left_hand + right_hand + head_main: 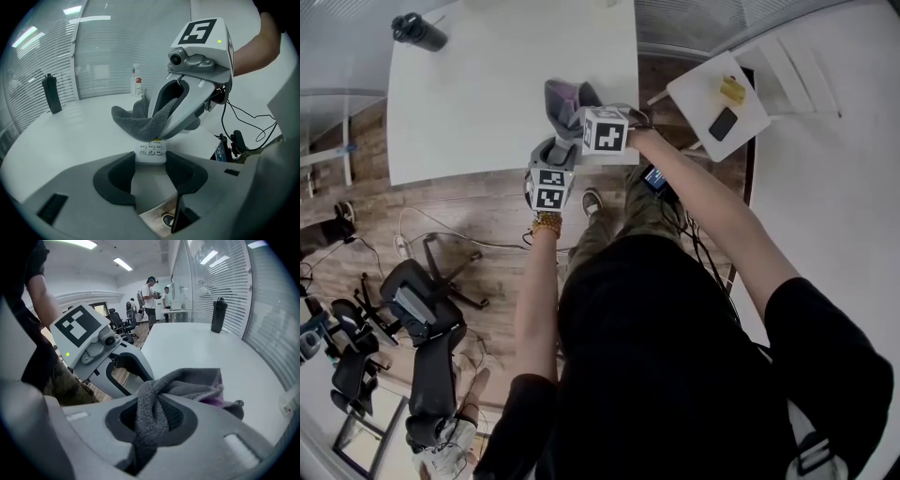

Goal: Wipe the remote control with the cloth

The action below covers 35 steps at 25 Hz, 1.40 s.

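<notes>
A white remote control (151, 150) with small buttons sticks out between the pads of my left gripper (150, 161), which is shut on its near end. A grey cloth (138, 123) with a purple edge lies over the remote's far end. My right gripper (152, 416) is shut on a bunched fold of that cloth (187, 383). In the head view both grippers meet at the near edge of the white table (487, 84): the left gripper (558, 150) sits below, the right gripper (572, 117) just above it, with the cloth (565, 96) beyond. The remote is hidden there.
A black bottle (418, 31) stands at the table's far left corner, and a spray bottle (136, 79) stands at the back. A small white side table (719, 94) with a phone and a yellow item is at the right. Office chairs (422, 309) and cables cover the floor. People (150, 298) stand far behind.
</notes>
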Available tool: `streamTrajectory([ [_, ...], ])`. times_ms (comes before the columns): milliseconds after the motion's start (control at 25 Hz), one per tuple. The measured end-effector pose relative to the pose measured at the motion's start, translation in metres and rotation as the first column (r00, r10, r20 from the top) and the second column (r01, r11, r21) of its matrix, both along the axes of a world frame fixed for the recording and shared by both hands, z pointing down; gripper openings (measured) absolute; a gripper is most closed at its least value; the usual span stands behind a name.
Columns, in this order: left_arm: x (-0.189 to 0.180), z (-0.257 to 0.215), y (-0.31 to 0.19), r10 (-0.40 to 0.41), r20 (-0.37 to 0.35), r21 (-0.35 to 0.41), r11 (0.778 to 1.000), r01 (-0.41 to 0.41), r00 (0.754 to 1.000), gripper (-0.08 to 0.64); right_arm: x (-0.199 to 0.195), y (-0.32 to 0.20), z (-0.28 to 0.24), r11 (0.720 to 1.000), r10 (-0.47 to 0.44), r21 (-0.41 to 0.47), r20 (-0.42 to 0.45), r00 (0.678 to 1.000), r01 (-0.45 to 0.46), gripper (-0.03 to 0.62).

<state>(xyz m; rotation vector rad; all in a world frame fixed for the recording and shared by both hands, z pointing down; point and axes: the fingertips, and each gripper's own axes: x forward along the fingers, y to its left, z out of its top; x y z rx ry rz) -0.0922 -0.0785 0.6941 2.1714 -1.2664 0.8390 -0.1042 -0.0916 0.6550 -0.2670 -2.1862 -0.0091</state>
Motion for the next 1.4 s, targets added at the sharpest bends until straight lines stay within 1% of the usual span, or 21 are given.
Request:
streamTrajectory([
  [200, -0.001, 0.0, 0.0, -0.001, 0.0, -0.004, 1.0, 0.001, 1.0, 0.201, -0.002, 0.01, -0.001, 0.999, -0.019, -0.033, -0.004, 1.0, 0.019, 0.04],
  [320, 0.0, 0.0, -0.001, -0.002, 0.004, -0.002, 1.0, 0.002, 1.0, 0.201, 0.0, 0.025, 0.002, 0.994, -0.021, -0.111, 0.003, 1.0, 0.021, 0.039],
  [400, 0.001, 0.0, -0.001, 0.0, 0.004, -0.003, 1.0, 0.0, 1.0, 0.201, -0.001, 0.03, 0.002, 0.989, -0.024, -0.144, 0.025, 0.999, 0.028, 0.035],
  [480, 0.001, 0.0, 0.0, 0.001, 0.001, -0.008, 1.0, -0.001, 1.0, 0.201, -0.002, 0.037, -0.006, 0.975, -0.03, -0.216, 0.071, 0.997, 0.045, 0.037],
  [560, 0.001, -0.001, 0.0, 0.0, 0.001, -0.01, 1.0, 0.0, 1.0, 0.201, -0.002, 0.042, -0.025, 0.957, -0.035, -0.282, 0.144, 0.989, 0.075, 0.037],
  [640, 0.001, 0.0, -0.001, -0.001, 0.002, -0.01, 1.0, 0.001, 1.0, 0.201, 0.002, 0.032, -0.047, 0.953, -0.003, -0.294, 0.22, 0.975, 0.069, 0.037],
  [720, 0.002, 0.0, 0.0, -0.002, 0.0, -0.009, 1.0, 0.002, 1.0, 0.201, 0.008, 0.008, -0.07, 0.959, 0.07, -0.284, 0.292, 0.954, 0.017, 0.037],
  [800, 0.002, 0.001, 0.001, -0.003, -0.004, -0.009, 1.0, 0.003, 1.0, 0.201, 0.018, -0.025, -0.092, 0.965, 0.158, -0.254, 0.351, 0.923, -0.069, 0.037],
  [880, 0.0, 0.002, 0.0, -0.001, -0.001, -0.006, 1.0, 0.001, 1.0, 0.201, 0.03, -0.065, -0.106, 0.966, 0.241, -0.187, 0.386, 0.891, -0.181, 0.037],
  [920, 0.0, 0.002, -0.001, 0.001, 0.001, -0.004, 1.0, -0.001, 1.0, 0.201, 0.038, -0.084, -0.108, 0.961, 0.274, -0.14, 0.388, 0.88, -0.238, 0.037],
  [1000, 0.0, 0.001, 0.0, 0.001, 0.002, -0.003, 1.0, -0.001, 1.0, 0.201, 0.052, -0.109, -0.102, 0.947, 0.313, -0.052, 0.362, 0.878, -0.316, 0.037],
  [1040, -0.001, 0.001, 0.0, -0.001, 0.002, -0.002, 1.0, 0.001, 1.0, 0.201, 0.056, -0.114, -0.095, 0.945, 0.315, -0.022, 0.339, 0.886, -0.327, 0.037],
  [1120, -0.002, 0.0, -0.001, -0.004, 0.006, -0.003, 1.0, 0.004, 1.0, 0.201, 0.058, -0.11, -0.073, 0.95, 0.298, 0.006, 0.271, 0.915, -0.311, 0.037],
  [1200, -0.002, 0.0, -0.002, -0.004, 0.008, -0.005, 1.0, 0.004, 1.0, 0.201, 0.059, -0.096, -0.047, 0.959, 0.279, -0.012, 0.186, 0.942, -0.282, 0.037],
  [1280, -0.001, -0.001, -0.003, -0.006, 0.005, -0.008, 1.0, 0.006, 1.0, 0.201, 0.056, -0.073, -0.026, 0.967, 0.253, -0.064, 0.118, 0.96, -0.247, 0.037],
  [1400, -0.002, 0.0, -0.002, -0.016, 0.005, -0.006, 1.0, 0.016, 1.0, 0.201, 0.046, -0.035, -0.006, 0.976, 0.186, -0.124, 0.06, 0.981, -0.177, 0.038],
])
